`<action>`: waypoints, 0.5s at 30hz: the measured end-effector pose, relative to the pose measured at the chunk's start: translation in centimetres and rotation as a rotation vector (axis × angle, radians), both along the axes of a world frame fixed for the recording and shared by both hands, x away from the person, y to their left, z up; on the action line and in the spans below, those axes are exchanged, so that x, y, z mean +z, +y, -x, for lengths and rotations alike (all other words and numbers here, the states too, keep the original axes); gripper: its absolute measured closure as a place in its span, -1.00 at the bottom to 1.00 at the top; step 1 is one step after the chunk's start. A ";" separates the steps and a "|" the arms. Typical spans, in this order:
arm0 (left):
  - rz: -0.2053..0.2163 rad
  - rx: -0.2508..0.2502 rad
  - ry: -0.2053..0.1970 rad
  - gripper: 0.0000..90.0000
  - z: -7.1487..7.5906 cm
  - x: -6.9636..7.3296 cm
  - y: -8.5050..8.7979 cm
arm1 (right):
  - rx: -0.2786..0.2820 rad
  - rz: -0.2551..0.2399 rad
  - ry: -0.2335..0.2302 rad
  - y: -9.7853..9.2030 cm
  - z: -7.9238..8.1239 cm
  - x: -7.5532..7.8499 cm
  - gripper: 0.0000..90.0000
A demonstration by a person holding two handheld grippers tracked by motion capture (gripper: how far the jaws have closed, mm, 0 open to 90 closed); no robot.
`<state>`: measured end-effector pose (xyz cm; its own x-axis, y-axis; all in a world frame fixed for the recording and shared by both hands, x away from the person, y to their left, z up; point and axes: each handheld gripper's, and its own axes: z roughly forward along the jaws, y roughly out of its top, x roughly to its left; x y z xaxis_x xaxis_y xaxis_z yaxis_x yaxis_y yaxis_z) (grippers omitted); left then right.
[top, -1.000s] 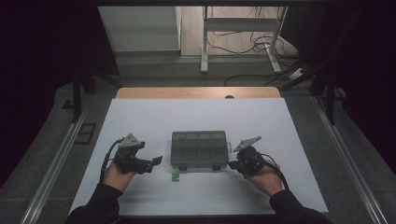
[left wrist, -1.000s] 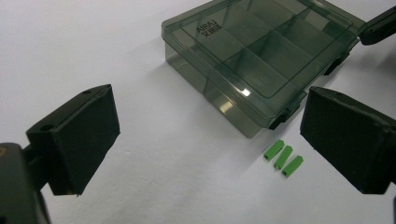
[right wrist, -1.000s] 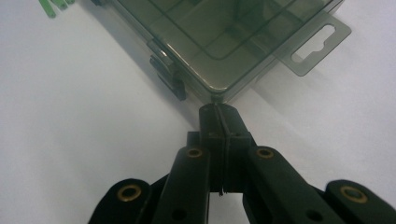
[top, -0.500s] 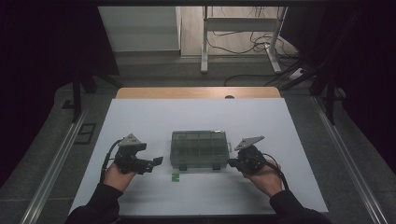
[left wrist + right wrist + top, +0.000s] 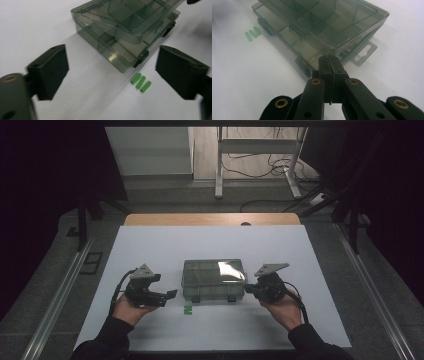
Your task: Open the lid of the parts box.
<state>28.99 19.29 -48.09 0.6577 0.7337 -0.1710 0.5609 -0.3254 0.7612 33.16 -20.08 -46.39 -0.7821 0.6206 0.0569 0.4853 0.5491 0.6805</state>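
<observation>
White bench [image 5: 150, 250] carries a smoky compartment box [image 5: 212, 279] near its front edge, three green pegs [image 5: 141, 82] just before it. Left gripper [image 5: 167, 296] has just been closing, its jaws wide apart with nothing between them; right gripper [image 5: 329, 61], clenched, touches the box's lid edge.

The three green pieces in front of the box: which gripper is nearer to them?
Left. The left gripper sits just left of the green pieces, jaws wide. The right gripper is shut at the compartment box, at its right end beyond the pieces.
</observation>
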 end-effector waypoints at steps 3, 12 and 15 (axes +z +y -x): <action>0.013 -0.025 0.007 -0.38 0.1 0.1 -0.2 | -0.004 -0.005 -0.006 0.0 0.0 0.1 0.98; 0.026 -0.067 0.049 0.15 0.1 -0.1 -1.0 | -0.015 -0.035 -0.045 0.0 -0.1 0.7 0.98; 0.021 -0.075 0.049 0.34 0.0 -0.1 -1.6 | -0.024 -0.047 -0.046 0.0 -0.2 0.8 0.98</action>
<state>28.96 17.71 -48.19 0.7009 0.6788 -0.2188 0.5722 -0.3522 0.7407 33.31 -20.10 -45.55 -0.7695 0.6366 0.0509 0.4656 0.5047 0.7270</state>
